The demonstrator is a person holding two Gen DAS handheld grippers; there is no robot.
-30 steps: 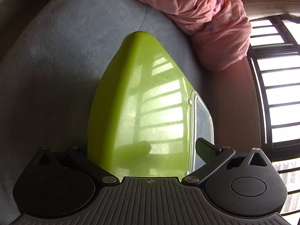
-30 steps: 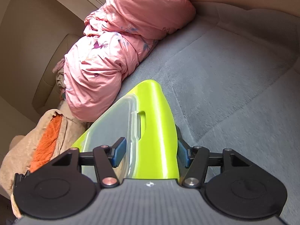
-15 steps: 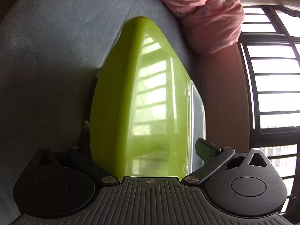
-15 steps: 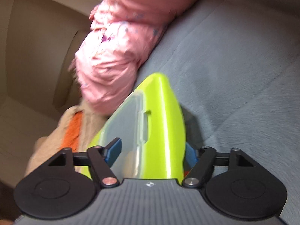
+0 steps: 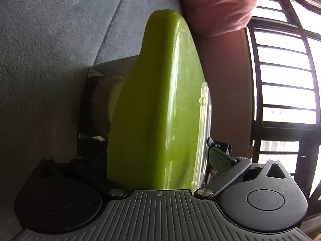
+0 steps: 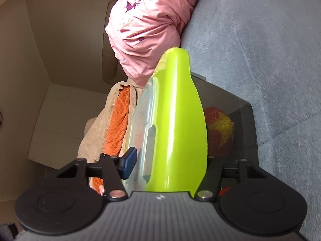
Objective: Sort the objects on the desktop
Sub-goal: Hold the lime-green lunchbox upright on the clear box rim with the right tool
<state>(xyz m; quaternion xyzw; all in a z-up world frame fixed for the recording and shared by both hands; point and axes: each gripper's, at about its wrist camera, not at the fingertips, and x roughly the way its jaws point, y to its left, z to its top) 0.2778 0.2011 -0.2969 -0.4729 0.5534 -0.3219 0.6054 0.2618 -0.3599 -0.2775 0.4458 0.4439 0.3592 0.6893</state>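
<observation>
A lime-green box (image 5: 158,104) with a clear lid (image 5: 204,120) is held on its side between both grippers. My left gripper (image 5: 160,160) is shut on one end of it; only its right finger (image 5: 220,161) shows. My right gripper (image 6: 170,160) is shut on the other end of the box (image 6: 178,124), with its blue left pad (image 6: 129,161) against the clear lid (image 6: 142,128). Behind the box stands a dark open bin (image 6: 238,118) holding a red and yellow ball (image 6: 219,130). The bin also shows in the left wrist view (image 5: 94,104).
A grey cushioned surface (image 5: 50,40) lies under and around the bin. A pink quilt (image 6: 148,26) is bunched beyond the box. An orange and beige blanket (image 6: 116,128) lies to the left. A barred window (image 5: 284,76) is on the right of the left wrist view.
Both grippers have carried the green box down and forward. The dark bin with the ball has come into view right behind it. The grip has not changed.
</observation>
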